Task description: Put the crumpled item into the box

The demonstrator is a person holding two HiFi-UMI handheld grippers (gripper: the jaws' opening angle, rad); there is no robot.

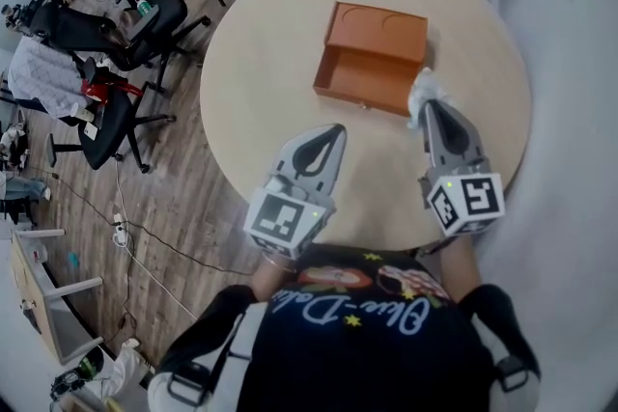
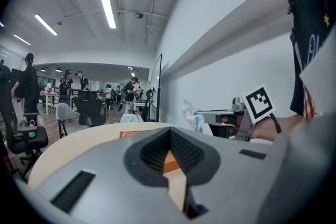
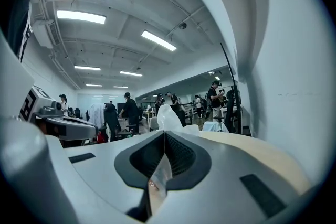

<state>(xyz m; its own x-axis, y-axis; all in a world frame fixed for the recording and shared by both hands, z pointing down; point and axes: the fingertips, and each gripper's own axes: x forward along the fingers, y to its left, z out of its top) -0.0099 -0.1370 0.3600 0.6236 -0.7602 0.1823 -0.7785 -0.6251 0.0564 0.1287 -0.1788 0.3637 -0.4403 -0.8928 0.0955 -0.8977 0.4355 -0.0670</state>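
Box point(image 1: 372, 63): orange, open, resting on the round table point(image 1: 253, 72), upper centre of the head view. Right gripper point(image 1: 428, 106): jaws closed on the crumpled item point(image 1: 422, 90), a white wad projecting beyond the tips, just beside the box's lower right corner. Contact between item and box cannot be confirmed from this angle. In the right gripper view the item point(image 3: 169, 117) rises above the pinched tips, with a strip of it caught between the pads. Left gripper point(image 1: 336, 132): lower centre of the frame, below the box, jaws together, nothing held. Chairs point(image 1: 116, 111) stand at the left of the frame.
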